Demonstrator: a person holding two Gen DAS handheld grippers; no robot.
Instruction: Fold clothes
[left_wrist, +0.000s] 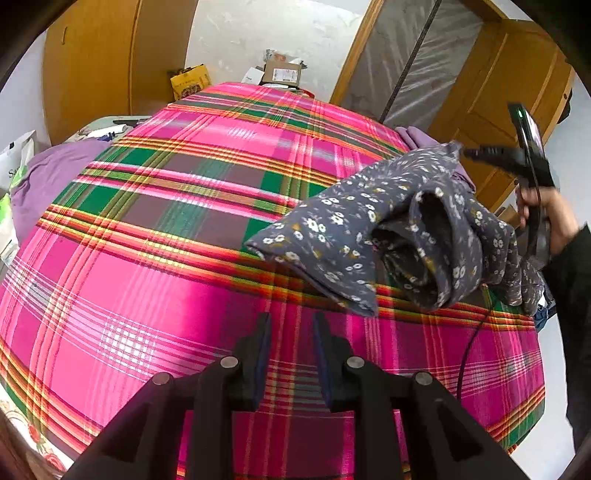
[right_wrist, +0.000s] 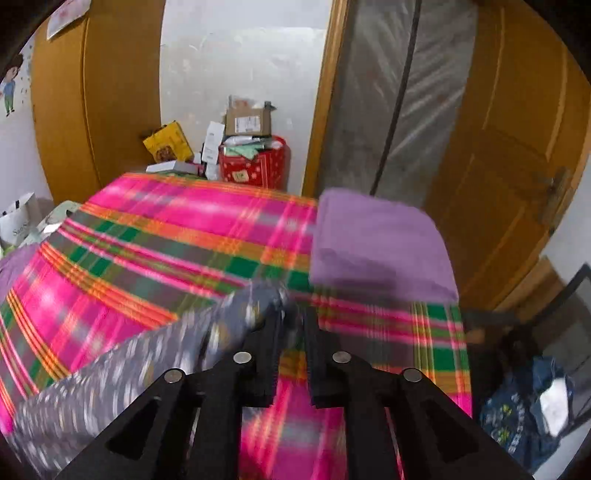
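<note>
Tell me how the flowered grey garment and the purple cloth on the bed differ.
The flowered grey garment is dark grey with small white flowers; the purple cloth is plain. The garment is bunched and rumpled, with one end lifted off the bed; the purple cloth lies flat, folded into a neat rectangle. The garment sits nearer the cameras, the purple cloth farther back. Both are over the pink plaid bedspread.

Motion blurs the floral garment by my right gripper; I can't tell whether my pads grip it.
</note>
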